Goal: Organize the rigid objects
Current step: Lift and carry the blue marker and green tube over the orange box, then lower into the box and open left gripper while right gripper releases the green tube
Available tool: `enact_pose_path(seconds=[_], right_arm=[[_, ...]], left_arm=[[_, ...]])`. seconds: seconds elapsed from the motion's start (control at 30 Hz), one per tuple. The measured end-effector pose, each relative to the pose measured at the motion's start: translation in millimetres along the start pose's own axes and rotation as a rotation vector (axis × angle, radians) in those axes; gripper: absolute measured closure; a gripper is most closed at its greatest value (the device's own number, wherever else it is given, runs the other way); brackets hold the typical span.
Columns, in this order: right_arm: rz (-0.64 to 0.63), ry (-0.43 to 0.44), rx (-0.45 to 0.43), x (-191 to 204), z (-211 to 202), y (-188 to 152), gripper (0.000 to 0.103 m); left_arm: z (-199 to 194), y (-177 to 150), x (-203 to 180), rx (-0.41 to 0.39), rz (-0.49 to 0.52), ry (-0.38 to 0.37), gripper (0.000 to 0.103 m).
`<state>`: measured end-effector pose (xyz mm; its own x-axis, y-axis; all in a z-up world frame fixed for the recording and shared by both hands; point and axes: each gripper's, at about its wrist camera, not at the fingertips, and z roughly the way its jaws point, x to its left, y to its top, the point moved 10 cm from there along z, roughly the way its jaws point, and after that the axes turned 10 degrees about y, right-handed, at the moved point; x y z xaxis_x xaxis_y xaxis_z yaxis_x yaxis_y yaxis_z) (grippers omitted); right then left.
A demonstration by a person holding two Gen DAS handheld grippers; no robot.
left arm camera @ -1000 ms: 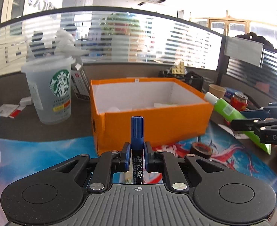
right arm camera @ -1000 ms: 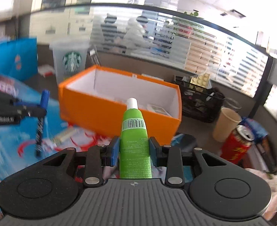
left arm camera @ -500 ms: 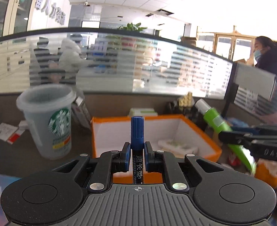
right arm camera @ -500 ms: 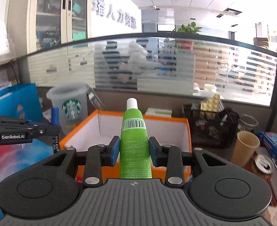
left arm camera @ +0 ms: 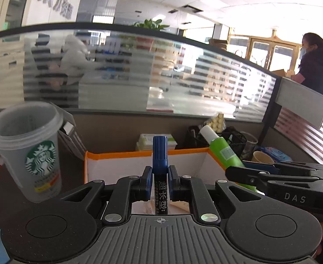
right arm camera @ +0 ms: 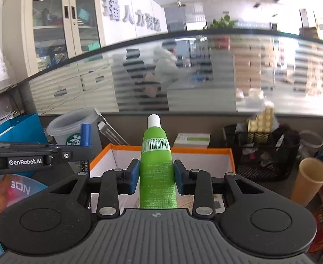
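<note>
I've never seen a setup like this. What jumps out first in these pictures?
Two black tongs, each gripping something upright: the left tongs pinch a blue marker, the right tongs squeeze a green tube. Just beyond both sits an open orange box, with a clear coffee cup to its left.

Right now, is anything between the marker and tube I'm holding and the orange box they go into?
Nothing visible blocks either one. The left tongs hold the blue marker and the right tongs hold the green tube, both just in front of the open orange box, whose top has no lid. The Starbucks cup stands off to the left.
</note>
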<state>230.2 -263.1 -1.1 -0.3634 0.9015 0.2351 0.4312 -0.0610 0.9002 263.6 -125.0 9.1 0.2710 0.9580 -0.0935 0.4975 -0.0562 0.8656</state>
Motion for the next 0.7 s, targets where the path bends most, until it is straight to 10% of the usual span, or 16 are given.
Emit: enact_pose_path(seconds=[0.7], right_arm=[[0.015,-0.066,0.278,-33.2,103.0,-59.7,0.072]], left_arm=[[106.0,-45.4,19.4,0.234,-0.010,0.064,0.090]])
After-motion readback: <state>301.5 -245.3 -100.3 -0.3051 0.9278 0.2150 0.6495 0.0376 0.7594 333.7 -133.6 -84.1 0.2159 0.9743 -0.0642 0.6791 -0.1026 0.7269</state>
